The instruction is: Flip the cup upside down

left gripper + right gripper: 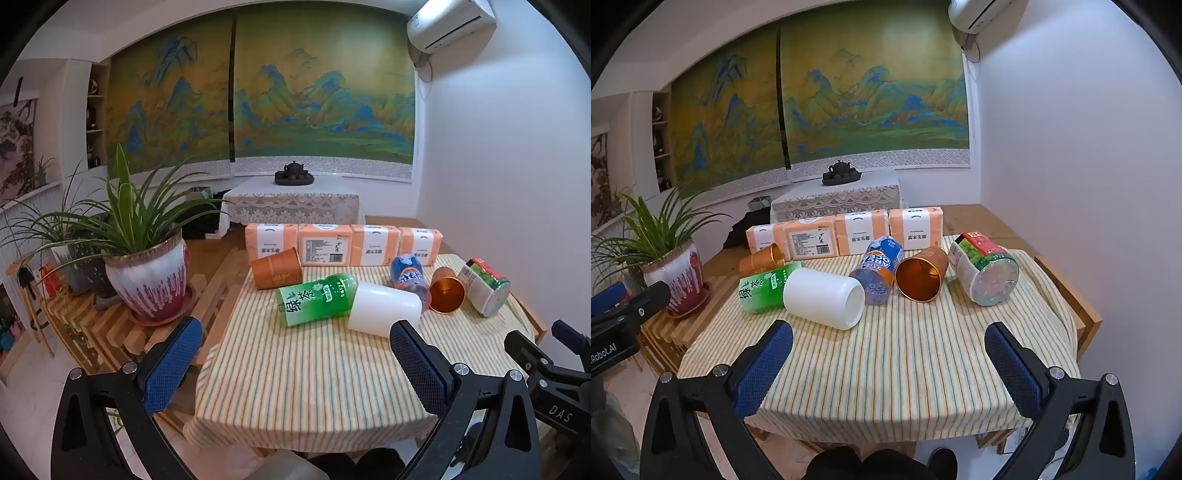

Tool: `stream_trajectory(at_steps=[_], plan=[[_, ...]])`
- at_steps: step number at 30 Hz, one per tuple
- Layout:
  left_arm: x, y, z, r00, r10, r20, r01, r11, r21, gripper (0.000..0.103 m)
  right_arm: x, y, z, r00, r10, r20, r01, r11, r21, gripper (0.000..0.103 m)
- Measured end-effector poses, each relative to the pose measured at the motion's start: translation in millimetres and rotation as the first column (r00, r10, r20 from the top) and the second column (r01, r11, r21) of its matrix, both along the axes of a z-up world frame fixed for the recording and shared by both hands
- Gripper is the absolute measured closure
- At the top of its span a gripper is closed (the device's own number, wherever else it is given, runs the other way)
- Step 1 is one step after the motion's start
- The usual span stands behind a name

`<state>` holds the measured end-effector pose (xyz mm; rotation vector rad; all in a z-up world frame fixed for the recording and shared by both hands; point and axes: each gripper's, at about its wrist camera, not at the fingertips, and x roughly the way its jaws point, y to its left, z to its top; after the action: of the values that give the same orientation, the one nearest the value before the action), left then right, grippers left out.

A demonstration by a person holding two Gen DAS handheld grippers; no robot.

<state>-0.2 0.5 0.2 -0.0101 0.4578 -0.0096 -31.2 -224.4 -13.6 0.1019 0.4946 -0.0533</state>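
Both claws stand wide open and empty, the right claw [888,363] and the left claw [295,363] held low over the near edge of the tabletop [886,369], with nothing between their blue pads. Just ahead of the right claw and a little to its left lies the white cup [823,297] on its side, mouth turned to the right; from the left claw it sits ahead and slightly right. It touches or nearly touches the green tea bottle [764,288] on its far left, and the blue bottle [877,271] lies close behind its mouth. The likely trouble, as I judge it, is that the round cup rolls away from a closing pad, or that a pad nudges a neighbouring bottle and sets it rolling toward the copper cup [919,275] and the clear jar [984,271] farther right; the loose striped cloth may also drag under a low approach. A second copper cup [762,260] lies farther left, before a row of orange tissue packs [846,234]. Beyond are a potted plant [670,266] at far left, a lace-covered side table with a tea set [840,173], a landscape mural and a wall air conditioner.
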Motion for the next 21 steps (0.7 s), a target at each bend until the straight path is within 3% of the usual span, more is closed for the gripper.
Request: stream_trajectory(at_steps=[21], plan=[[11,4,-12,1.000,0.003,-0.031,-0.003,1.000,-0.003,0.000,2,0,-2,1.000,-0.016,-0.009,0.016,1.000,0.000,0.000]])
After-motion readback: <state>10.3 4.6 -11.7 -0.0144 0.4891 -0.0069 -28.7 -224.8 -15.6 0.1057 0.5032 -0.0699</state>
